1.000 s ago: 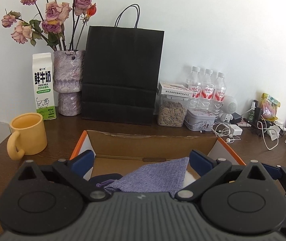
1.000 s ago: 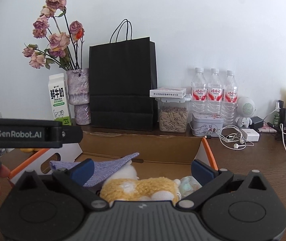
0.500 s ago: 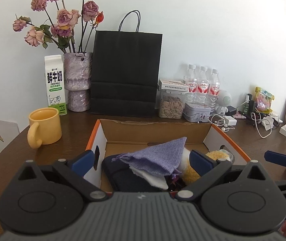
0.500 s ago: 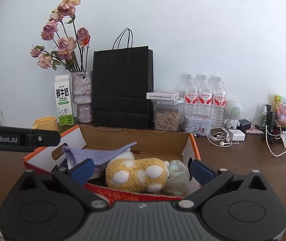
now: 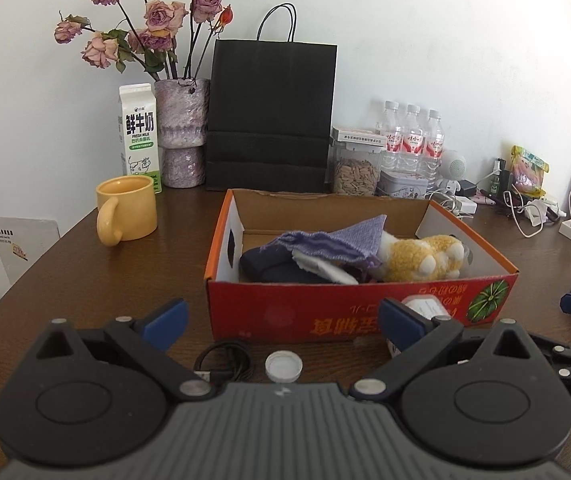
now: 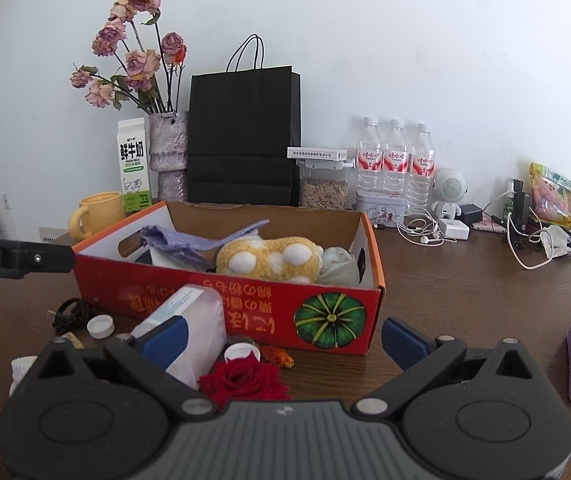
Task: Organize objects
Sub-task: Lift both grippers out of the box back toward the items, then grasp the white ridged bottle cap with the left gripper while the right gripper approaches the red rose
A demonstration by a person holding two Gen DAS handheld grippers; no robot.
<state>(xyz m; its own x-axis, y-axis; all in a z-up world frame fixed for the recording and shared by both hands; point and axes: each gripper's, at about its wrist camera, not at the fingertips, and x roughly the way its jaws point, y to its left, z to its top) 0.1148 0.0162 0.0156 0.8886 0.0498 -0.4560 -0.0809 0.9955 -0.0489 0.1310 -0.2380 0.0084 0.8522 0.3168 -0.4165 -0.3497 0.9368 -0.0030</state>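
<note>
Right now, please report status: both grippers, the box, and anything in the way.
Left hand-held gripper open, empty. Right hand-held gripper open, empty. Orange box on table, plush toy and purple cloth inside. Loose before box: red rose, bottle caps, black cable.

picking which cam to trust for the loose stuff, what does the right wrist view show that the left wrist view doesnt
Right wrist only: a red rose, a white packet against the box front, and a second cap.
Left wrist only: papers off the table's left edge.
Both: the box holding the plush, a cable, a cap, a yellow mug.
</note>
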